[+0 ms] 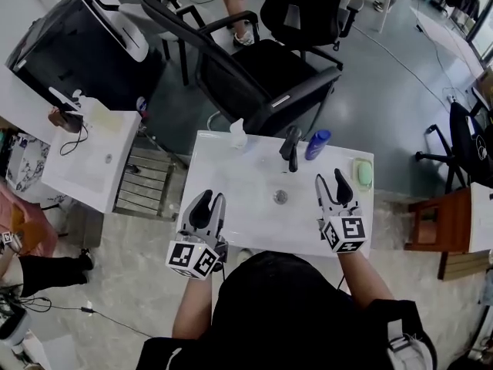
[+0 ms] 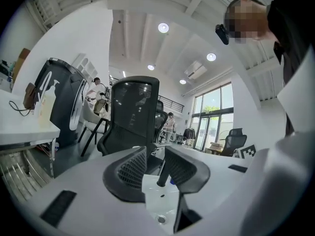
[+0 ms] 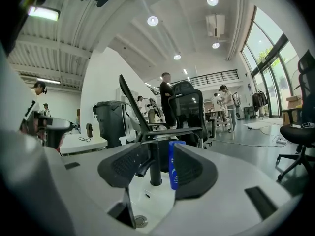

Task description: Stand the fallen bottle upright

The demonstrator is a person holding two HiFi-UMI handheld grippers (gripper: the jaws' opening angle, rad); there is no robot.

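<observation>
A blue bottle (image 1: 316,144) stands upright at the back rim of the white washbasin (image 1: 231,222), just right of the black faucet (image 1: 290,147). In the right gripper view the bottle (image 3: 173,164) and faucet (image 3: 154,165) show far off through the gap between the jaws. My right gripper (image 1: 330,176) hovers over the basin's right side, open, with nothing between its pads. My left gripper (image 1: 215,196) hangs over the basin's front left, its jaws narrowly apart and empty. Beyond the left gripper (image 2: 155,154) the faucet (image 2: 161,173) stands in its own view.
A green soap bar (image 1: 364,174) lies on the basin's right rim and a clear dispenser (image 1: 238,134) stands at its back left. A black office chair (image 1: 254,68) sits behind the basin. A white side table (image 1: 92,160) stands left, a wooden stool (image 1: 439,222) right.
</observation>
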